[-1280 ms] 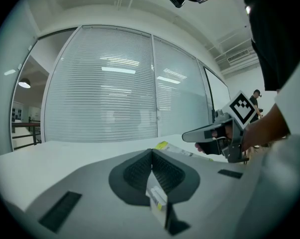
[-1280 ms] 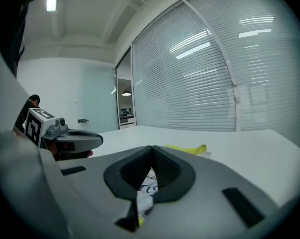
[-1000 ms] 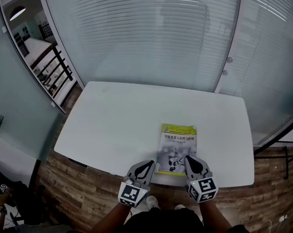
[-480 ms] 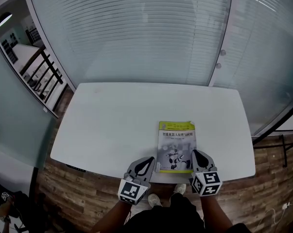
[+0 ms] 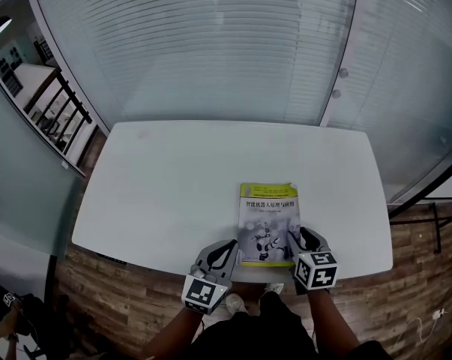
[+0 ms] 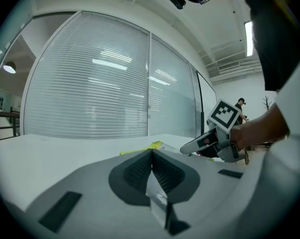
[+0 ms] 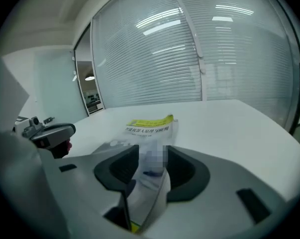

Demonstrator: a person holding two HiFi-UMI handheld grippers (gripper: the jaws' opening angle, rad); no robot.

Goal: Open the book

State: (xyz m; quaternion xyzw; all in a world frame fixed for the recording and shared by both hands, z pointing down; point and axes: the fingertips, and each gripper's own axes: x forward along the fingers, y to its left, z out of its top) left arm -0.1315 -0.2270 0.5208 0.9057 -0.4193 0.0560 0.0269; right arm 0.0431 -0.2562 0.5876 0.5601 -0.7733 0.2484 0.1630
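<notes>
A closed book (image 5: 267, 220) with a grey cover and a yellow-green top band lies flat near the front edge of the white table (image 5: 173, 178). My right gripper (image 5: 303, 235) sits low at the book's near right corner. Its jaws have just been opening, and in the right gripper view the book (image 7: 150, 126) runs between the parted jaws of the right gripper (image 7: 152, 159) without being pinched. My left gripper (image 5: 226, 247) hovers at the table edge just left of the book, shut and empty. In the left gripper view the left gripper (image 6: 151, 151) has its jaws meeting, with the book's yellow edge (image 6: 145, 147) and the right gripper (image 6: 209, 141) beyond.
A glass wall with blinds (image 5: 211, 51) stands behind the table. Wooden floor (image 5: 113, 291) shows below the front edge. A railing (image 5: 64, 118) runs at the far left. A person (image 6: 241, 103) stands far off in the left gripper view.
The right gripper has sunk toward the book's near right corner and its jaws have gone from shut to open around the book's edge. The left gripper has hardly moved.
</notes>
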